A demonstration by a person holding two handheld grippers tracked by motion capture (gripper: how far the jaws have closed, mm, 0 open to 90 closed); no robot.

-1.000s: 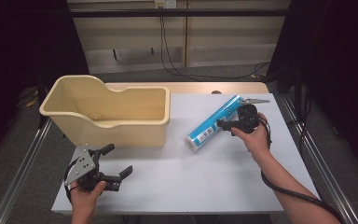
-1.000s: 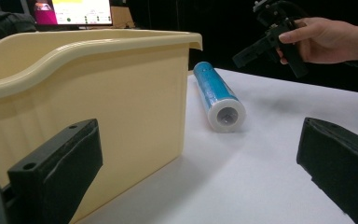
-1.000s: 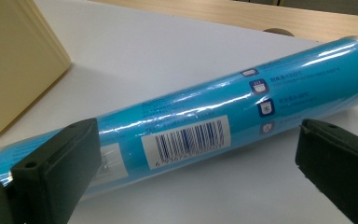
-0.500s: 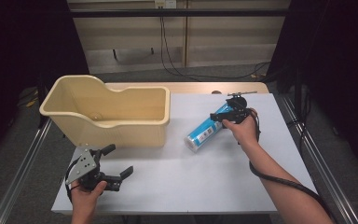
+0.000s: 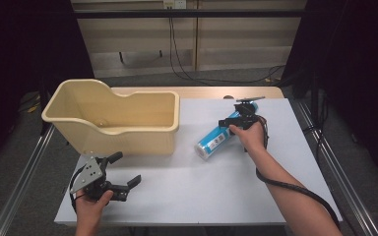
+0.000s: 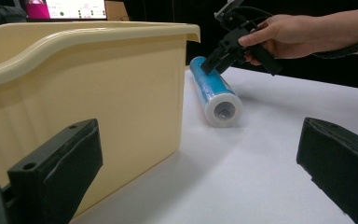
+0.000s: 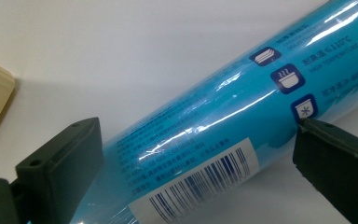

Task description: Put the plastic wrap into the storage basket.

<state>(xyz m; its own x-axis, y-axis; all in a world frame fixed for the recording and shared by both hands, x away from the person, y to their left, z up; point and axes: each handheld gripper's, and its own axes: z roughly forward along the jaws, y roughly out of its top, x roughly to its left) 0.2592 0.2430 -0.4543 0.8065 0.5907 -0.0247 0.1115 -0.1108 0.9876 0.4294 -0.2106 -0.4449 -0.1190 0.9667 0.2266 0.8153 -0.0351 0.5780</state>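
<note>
Right claw [image 5: 230, 123], jaws spread, straddling the blue roll [image 5: 220, 138] at mid-length; in the right gripper view one jaw stands on each side of the film-wrapped barrel, neither visibly pressing it. The straddle across the long axis suggests a grasp being set up, since a cylinder is best pinched across its width. The roll lies on its side on the white counter [image 5: 236, 196], just right of the bin [image 5: 123, 129] and apart from it, one white end [image 6: 224, 111] pointing toward the person. The right hand [image 5: 248, 135] reaches forward with the forearm extended from the lower right, claw pitched down onto the roll. Left claw [image 5: 123, 173], jaws likewise wide and holding nothing, waits low at the counter's near left, facing the bin's front wall; the left hand [image 5: 91, 204] holds it close to the edge, out of the working area.
</note>
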